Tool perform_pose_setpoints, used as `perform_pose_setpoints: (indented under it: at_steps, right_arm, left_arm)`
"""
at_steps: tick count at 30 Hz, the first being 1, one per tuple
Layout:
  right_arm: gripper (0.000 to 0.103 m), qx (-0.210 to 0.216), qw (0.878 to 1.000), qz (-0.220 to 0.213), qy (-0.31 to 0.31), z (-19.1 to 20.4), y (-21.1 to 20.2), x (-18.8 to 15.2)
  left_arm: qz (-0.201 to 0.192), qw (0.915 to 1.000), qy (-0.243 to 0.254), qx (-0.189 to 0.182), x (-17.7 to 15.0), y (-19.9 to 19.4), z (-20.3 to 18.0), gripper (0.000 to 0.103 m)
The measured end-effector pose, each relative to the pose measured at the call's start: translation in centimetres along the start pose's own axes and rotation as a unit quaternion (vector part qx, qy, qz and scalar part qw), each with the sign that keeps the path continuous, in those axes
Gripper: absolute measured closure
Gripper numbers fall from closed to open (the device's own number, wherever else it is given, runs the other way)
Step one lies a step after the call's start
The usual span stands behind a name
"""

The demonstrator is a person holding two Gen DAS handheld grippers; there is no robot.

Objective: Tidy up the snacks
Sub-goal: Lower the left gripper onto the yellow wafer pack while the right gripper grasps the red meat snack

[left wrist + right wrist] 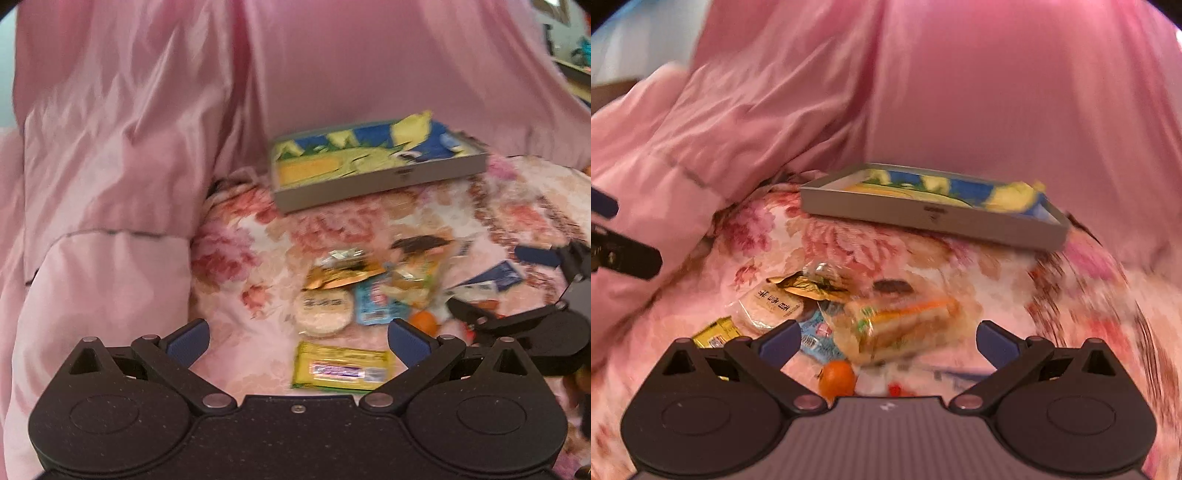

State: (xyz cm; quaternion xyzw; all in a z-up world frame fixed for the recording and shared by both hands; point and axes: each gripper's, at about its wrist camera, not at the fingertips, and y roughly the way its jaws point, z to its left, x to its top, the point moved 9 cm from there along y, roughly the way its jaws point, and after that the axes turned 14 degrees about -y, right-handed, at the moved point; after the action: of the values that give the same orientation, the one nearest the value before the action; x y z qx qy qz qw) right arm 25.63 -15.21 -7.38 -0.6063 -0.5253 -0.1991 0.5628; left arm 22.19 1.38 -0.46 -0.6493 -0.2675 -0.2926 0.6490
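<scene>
Two grippers hover with jaws apart over a snack pile on the floral bedspread [1071, 295].
Left gripper [297, 341] and right gripper [888, 341] hold nothing; the loose snacks, yellow packet [341, 365], round rice cracker [323, 312] and tangerine [836, 380], lie near the grey tray [934, 216], likely their destination.

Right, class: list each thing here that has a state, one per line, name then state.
Left claw: open, empty.
Right claw: open, empty.
Shallow grey box: open, yellow-and-blue packets inside.
Clear-wrapped sandwich bread: sealed, on the pile.
Yellow foil bar: lying flat.
Small orange fruit: whole.
</scene>
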Motion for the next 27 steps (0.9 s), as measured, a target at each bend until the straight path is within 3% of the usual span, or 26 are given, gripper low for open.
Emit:
perform_pose_setpoints:
  at_steps: [5, 9, 15, 23, 27]
  right_arm:
    - [0.000, 0.038, 0.996, 0.024, -0.072, 1.0, 2.0, 2.0]
    - [0.000, 0.055, 0.995, 0.049, -0.073, 0.9, 2.2, 2.7]
    - [0.000, 0.038, 0.996, 0.063, -0.042, -0.1, 2.0, 1.6]
    - [0.000, 0.007, 0.998, 0.067, -0.002, 1.0, 0.9, -1.9]
    - [0.000, -0.019, 0.997, 0.076, 0.023, 1.8, 0.5, -3.7]
  left_arm:
    - [0.010, 0.9994, -0.005, 0.032, 0.7, 1.7, 3.4, 0.001]
    - [0.001, 0.9993, -0.023, 0.030, 2.3, 2.5, 4.7, 0.001]
    - [0.010, 0.9997, -0.009, 0.022, 2.9, 3.7, 3.9, 0.001]
    - [0.042, 0.9989, 0.020, 0.009, -1.4, 4.9, 2.5, 0.001]
    - [0.030, 0.9994, 0.014, 0.007, -3.0, 4.8, 2.5, 0.001]
